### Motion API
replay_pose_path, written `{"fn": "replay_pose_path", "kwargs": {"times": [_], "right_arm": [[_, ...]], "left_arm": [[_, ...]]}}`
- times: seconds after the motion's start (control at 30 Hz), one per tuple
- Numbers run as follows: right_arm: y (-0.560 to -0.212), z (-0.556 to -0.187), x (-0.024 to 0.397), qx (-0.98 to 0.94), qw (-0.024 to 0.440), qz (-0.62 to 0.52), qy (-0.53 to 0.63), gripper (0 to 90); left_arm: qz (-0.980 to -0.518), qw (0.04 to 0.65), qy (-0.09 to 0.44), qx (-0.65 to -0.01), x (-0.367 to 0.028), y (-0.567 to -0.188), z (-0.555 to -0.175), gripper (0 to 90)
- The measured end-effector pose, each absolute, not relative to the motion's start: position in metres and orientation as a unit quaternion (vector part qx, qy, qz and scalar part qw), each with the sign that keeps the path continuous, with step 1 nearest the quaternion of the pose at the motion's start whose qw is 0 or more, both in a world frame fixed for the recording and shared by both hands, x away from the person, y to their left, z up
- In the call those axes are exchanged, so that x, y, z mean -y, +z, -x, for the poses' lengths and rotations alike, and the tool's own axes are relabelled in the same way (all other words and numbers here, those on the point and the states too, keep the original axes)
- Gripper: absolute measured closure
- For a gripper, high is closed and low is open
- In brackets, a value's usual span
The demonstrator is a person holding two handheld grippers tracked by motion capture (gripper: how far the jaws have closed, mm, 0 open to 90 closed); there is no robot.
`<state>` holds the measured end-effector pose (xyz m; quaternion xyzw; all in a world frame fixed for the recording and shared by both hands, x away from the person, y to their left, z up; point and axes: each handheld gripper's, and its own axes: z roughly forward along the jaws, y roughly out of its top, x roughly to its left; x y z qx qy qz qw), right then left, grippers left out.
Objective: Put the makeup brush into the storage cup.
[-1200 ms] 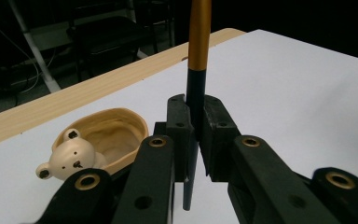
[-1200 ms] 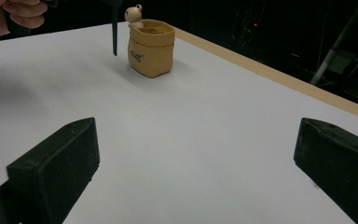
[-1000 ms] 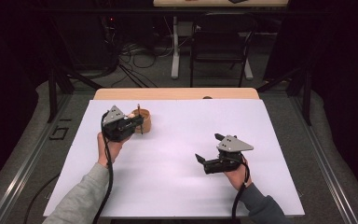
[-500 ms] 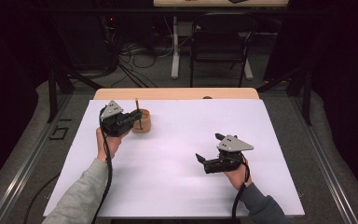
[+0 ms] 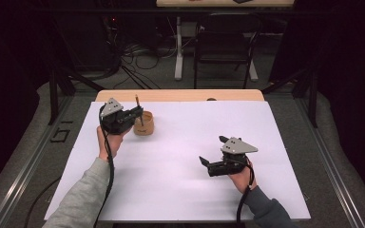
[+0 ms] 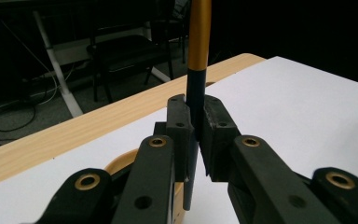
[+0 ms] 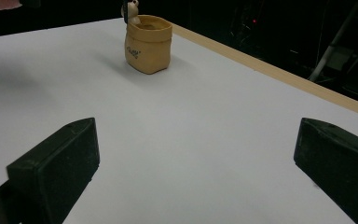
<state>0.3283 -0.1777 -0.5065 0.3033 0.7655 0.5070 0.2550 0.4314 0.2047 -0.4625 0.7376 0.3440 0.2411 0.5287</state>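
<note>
Left gripper [image 5: 135, 113] lifted, clamping one pencil [image 6: 198, 56] over one pot [image 5: 143, 124]; right gripper [image 5: 208, 165] agape, empty.

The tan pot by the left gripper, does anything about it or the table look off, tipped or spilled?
Nothing stands out. The tan pot stands upright on the white sheet, with no spill. The left gripper is shut on a black-and-gold pen held upright above the pot.

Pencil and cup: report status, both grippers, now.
Left gripper shut on pencil, upright over tan cup. Right gripper open, holding nothing, on the white sheet apart from cup. Nothing in the way.
</note>
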Motion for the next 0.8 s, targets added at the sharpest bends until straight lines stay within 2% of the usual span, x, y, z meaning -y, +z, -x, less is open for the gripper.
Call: {"fn": "replay_pose_path", "kwargs": {"times": [0.8], "right_arm": [[-0.507,-0.329,0.178,-0.766,0.254,-0.304,0.507,0.0]], "left_arm": [[-0.721,0.533,0.264,-0.355,-0.206,-0.468,-0.447,82.9]]}}
